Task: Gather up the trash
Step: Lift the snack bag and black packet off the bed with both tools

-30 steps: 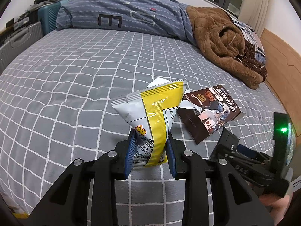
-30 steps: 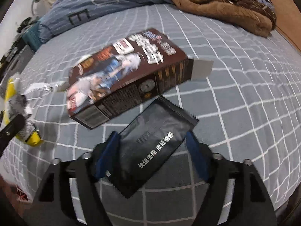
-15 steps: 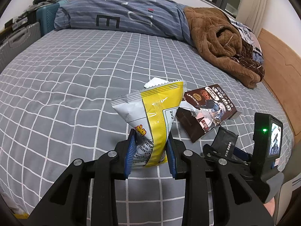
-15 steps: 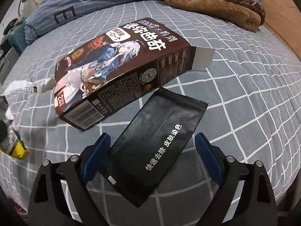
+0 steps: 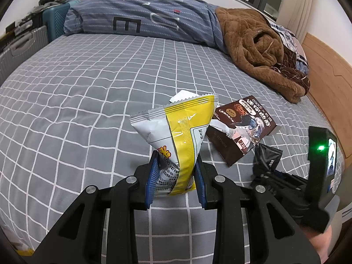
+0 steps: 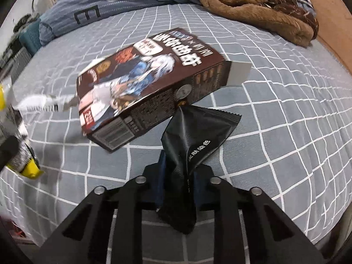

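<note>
My left gripper (image 5: 176, 171) is shut on a yellow and white snack bag (image 5: 182, 132), which stands upright between the blue pads just above the grey checked bed sheet (image 5: 88, 88). My right gripper (image 6: 179, 176) is closing its jaws on a black sachet (image 6: 198, 136); the pads pinch its lower part and the foil is crumpled and raised. In the left wrist view this sachet (image 5: 267, 156) shows at the right. A brown cookie box (image 6: 149, 83) lies flat on the sheet just beyond the sachet. A white wrapper scrap (image 6: 41, 105) lies left of the box.
A brown fleece garment (image 5: 259, 44) lies heaped at the far right of the bed. A blue striped duvet (image 5: 143, 17) is bunched along the far edge. Suitcases (image 5: 22, 44) stand off the bed's left side, and a wooden headboard (image 5: 325, 77) runs along the right.
The right jaws stood wide around the flat black sachet and have now come together on it, crumpling and lifting it. The left gripper and its snack bag have not moved.
</note>
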A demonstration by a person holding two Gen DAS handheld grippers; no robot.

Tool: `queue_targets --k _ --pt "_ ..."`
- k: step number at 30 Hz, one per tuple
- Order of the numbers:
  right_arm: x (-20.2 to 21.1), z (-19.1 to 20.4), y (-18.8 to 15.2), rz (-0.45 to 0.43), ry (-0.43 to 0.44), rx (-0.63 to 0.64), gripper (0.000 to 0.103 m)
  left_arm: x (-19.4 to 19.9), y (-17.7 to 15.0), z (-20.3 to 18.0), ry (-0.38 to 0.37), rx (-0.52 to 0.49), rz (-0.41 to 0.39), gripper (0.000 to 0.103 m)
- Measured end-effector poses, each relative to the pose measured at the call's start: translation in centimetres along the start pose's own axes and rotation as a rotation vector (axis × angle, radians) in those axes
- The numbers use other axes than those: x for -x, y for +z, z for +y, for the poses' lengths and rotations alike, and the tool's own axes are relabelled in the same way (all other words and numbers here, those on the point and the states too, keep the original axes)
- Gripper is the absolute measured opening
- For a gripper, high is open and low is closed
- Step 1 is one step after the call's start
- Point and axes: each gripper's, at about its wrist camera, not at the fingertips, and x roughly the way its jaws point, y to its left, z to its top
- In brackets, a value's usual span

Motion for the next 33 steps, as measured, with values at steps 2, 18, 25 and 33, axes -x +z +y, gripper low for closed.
queue_targets --k 2,18,25,33 --pt "0.3 -0.6 0.1 -0.004 0.000 -0.003 0.018 0.0 0.1 0.0 0.000 0.000 -0.002 0.030" --pt "7.2 -2.1 0.8 -0.188 0.142 0.053 0.018 2.2 0.7 -1.3 -0.020 -0.014 -0.034 0.030" --pt "10.0 -2.5 0.1 -0.231 0.156 0.085 0.018 4.1 0.3 -2.3 -0.044 -0.021 -0.048 0.030" --pt "13.7 -3.1 -2.1 -0.277 0.147 0.118 0.018 6.4 -1.9 -3.8 -0.074 -0.046 -0.042 0.030"
